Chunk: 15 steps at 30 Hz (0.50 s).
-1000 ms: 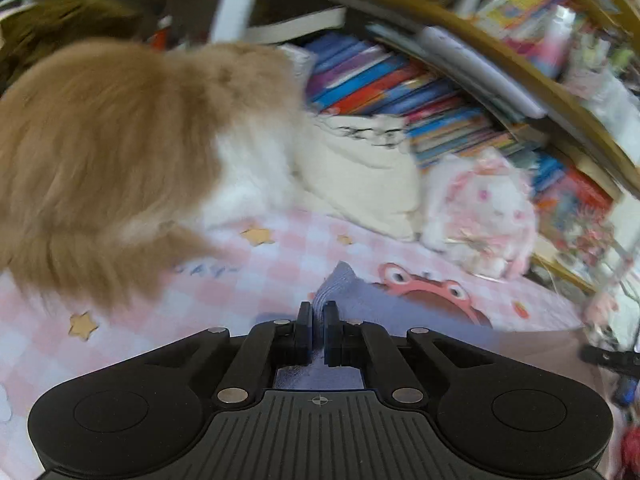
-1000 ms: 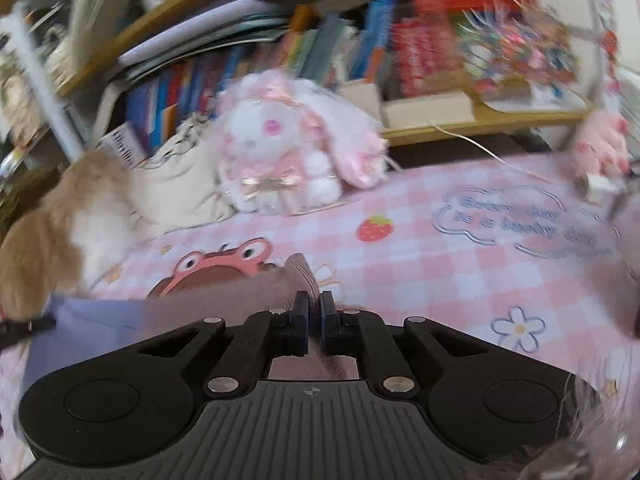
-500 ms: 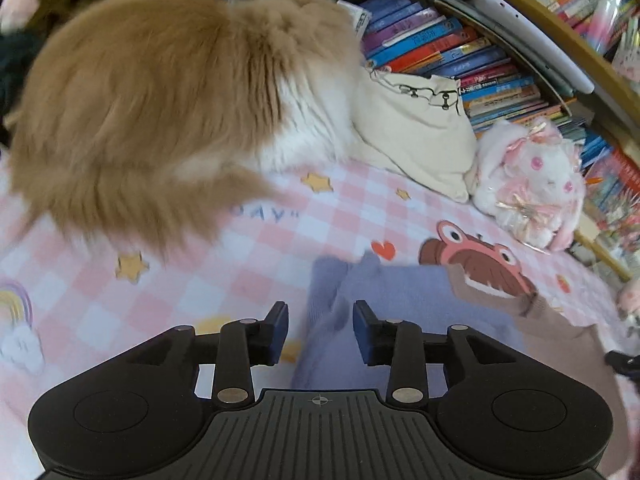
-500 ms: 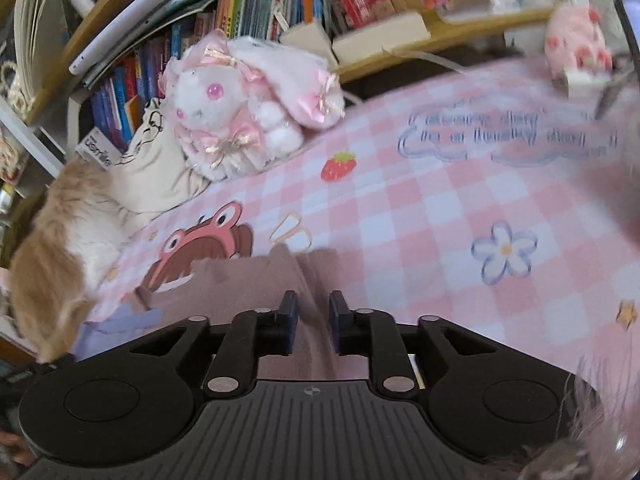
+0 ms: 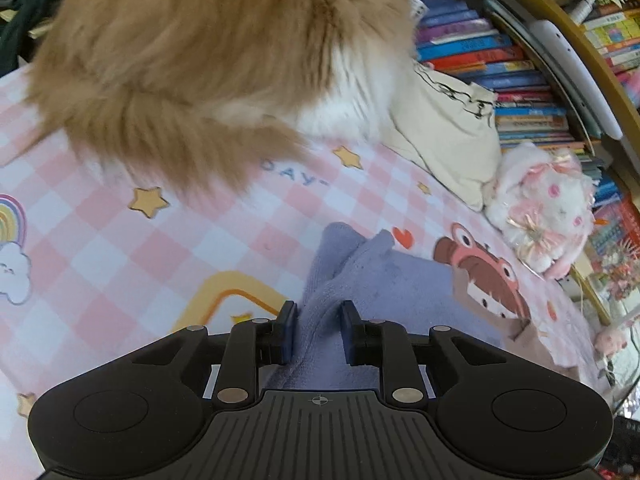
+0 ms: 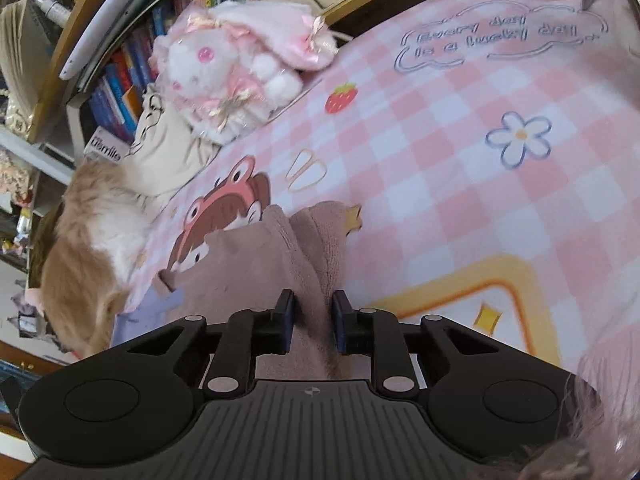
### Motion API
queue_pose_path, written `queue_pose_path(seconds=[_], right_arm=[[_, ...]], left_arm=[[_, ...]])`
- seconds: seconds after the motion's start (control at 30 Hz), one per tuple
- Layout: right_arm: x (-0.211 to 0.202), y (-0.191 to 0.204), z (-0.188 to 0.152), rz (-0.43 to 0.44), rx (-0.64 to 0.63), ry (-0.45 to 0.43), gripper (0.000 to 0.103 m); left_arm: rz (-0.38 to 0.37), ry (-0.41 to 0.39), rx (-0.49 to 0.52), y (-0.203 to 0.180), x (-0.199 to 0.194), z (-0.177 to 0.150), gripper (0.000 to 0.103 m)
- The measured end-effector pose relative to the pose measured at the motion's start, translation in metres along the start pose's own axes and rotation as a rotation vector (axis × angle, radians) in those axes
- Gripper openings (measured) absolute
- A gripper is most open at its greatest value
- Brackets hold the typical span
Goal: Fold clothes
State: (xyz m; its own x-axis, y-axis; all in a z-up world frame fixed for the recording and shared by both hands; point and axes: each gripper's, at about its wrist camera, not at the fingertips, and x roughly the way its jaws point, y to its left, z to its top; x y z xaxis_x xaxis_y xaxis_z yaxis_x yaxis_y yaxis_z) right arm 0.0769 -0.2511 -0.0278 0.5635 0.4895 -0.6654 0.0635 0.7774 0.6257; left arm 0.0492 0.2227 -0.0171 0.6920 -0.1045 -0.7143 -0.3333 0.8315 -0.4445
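Jaws of both the left gripper [image 5: 316, 332] and right gripper [image 6: 312, 326] were closing, slightly apart, around the garment [image 5: 380, 280] at lower centre; the cat [image 5: 208, 64] upper left might step onto it.

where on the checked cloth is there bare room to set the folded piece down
Free: the stretch right of the garment, between the flower print and the yellow frame print; also the patch left of it, by the rainbow print. Crowded: the far edge, with cat, cream bag and plush rabbit.
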Motion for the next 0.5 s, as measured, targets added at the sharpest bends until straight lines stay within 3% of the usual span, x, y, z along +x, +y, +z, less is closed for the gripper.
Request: queue_pose_path(seconds=[0.17, 0.33, 0.4, 0.47, 0.5], right_arm=[[-0.001, 0.004, -0.006, -0.031, -0.026, -0.028, 0.023], [-0.012, 0.02, -0.015, -0.097, -0.13, -0.046, 0.042], [-0.022, 0.031, -0.024, -0.129, -0.208, -0.071, 0.049], [-0.034, 0.043, -0.037, -0.171, -0.292, -0.108, 0.056], [-0.04, 0.048, -0.044, -0.188, -0.33, -0.124, 0.061]], left_arm=[[0.025, 0.002, 0.024, -0.001, -0.002, 0.001, 0.025], [0.077, -0.048, 0.082, -0.012, -0.027, -0.01, 0.026], [0.086, -0.08, 0.101, -0.015, -0.044, -0.018, 0.032], [0.084, -0.107, 0.109, -0.017, -0.062, -0.028, 0.049], [0.079, -0.116, 0.114, -0.017, -0.072, -0.034, 0.052]])
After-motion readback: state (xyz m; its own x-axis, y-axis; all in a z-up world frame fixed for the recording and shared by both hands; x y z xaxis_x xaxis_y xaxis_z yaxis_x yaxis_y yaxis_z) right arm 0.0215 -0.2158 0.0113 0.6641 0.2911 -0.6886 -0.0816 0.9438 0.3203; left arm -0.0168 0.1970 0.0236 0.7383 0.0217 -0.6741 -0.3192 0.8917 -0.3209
